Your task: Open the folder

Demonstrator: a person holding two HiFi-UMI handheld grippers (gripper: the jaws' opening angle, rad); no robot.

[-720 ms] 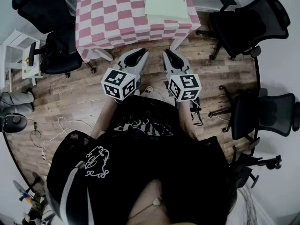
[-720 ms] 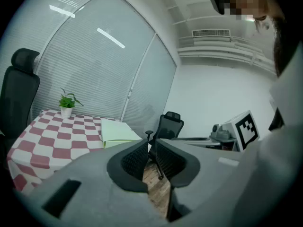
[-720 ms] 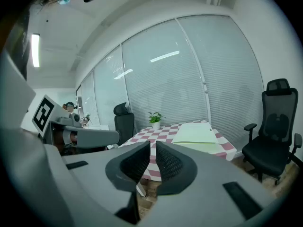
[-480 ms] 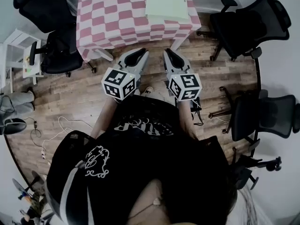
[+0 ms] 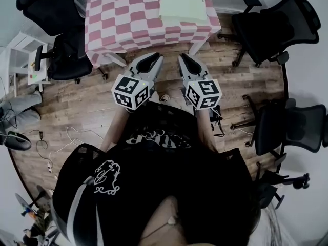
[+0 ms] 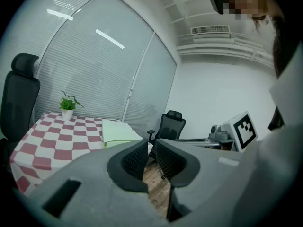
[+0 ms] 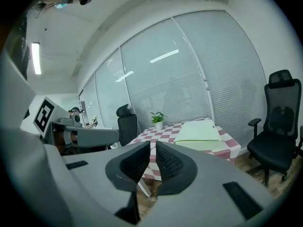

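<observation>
A pale green folder (image 5: 183, 1) lies shut on the far right part of the table with the red and white checked cloth (image 5: 123, 19). It also shows in the left gripper view as the folder (image 6: 118, 132) and in the right gripper view as the folder (image 7: 199, 131). My left gripper (image 5: 148, 60) and right gripper (image 5: 185, 60) hover side by side over the wooden floor, short of the table's near edge and well apart from the folder. Both point at the table. The left gripper (image 6: 150, 143) and the right gripper (image 7: 152, 145) are shut with nothing between their pads.
Black office chairs stand around: one at the right (image 5: 271, 24), one at the lower right (image 5: 292, 127), two at the left (image 5: 61, 55). A small potted plant (image 7: 158, 118) sits on the table's far side. A white shelf (image 5: 25, 60) and cables (image 5: 56, 147) are at the left.
</observation>
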